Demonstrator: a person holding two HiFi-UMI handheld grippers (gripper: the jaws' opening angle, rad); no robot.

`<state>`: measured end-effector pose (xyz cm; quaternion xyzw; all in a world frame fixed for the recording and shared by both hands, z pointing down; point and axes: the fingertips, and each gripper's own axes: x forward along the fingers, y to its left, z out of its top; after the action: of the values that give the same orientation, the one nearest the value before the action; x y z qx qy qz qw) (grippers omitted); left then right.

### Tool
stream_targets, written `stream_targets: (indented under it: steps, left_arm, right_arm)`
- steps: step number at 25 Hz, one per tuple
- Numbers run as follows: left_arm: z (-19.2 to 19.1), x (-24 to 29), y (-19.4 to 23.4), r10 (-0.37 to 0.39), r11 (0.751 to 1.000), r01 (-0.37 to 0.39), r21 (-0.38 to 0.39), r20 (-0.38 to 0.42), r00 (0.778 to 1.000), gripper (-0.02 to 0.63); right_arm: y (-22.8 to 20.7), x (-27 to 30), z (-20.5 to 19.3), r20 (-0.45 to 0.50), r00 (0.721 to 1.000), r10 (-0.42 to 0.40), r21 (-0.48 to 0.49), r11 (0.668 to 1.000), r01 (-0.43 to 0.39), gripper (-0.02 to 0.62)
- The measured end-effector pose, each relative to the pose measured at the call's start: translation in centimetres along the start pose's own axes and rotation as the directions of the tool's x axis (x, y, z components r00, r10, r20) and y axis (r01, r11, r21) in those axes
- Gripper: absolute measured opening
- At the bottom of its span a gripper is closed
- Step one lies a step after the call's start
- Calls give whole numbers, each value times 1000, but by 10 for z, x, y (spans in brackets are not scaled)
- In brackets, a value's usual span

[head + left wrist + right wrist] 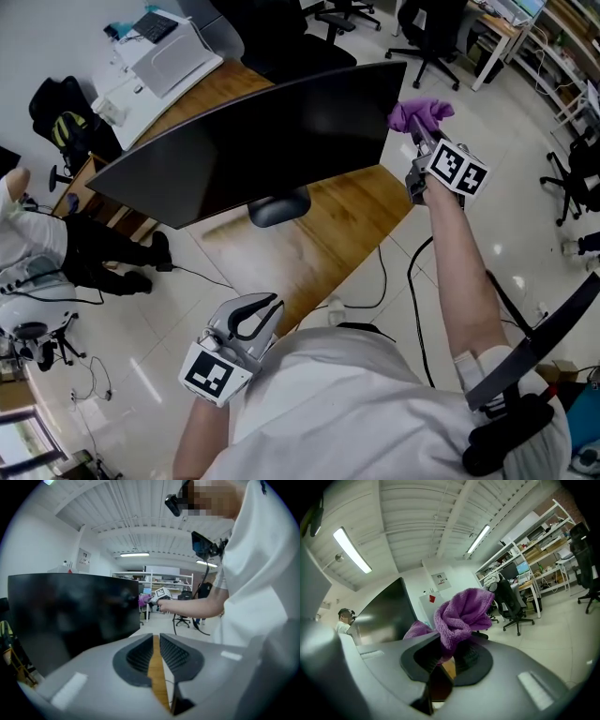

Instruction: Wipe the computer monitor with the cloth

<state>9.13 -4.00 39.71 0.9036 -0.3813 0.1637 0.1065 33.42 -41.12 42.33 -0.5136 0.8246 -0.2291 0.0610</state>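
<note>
Purple cloth (pixel 421 113) pinched tight in the right tool (pixel 419 136), jaws closed on its lower folds, loose fluffy bulk spilling out beyond the tips. Held up at the top corner of the monitor (pixel 253 155), just ahead of the tool, dark screen stretching away to the tool's left. Touching the panel or a shade short of it, hard to call.

Looks like soft, light pile fabric: floppy, no stiffness, bound to drag and fold under a stroke. Probably best gripped just as here, by a bunched middle, with enough wad ahead of the tips to keep hard jaws off the panel.

Big thin screen on one central foot, wooden worktop (pixel 328 225) below the tool. Judged fragile and a bit wobbly, so light pressure only; likely to rock if pushed hard at an edge.

Left tool (pixel 251 317) low by the person's body, well back from the screen, pads drawn together with barely a sliver between, nothing in them. Free, perhaps, to steady the monitor's frame, never its face.
</note>
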Motion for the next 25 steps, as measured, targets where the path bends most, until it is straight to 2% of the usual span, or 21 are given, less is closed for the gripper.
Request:
stream_targets:
  steps: [25]
  left_arm:
    - [-16,-19,6,43,997,-46,-58,-51,998,64]
  right_arm:
    - [-53,10,-108,-146,980,-132,23,990,137,49]
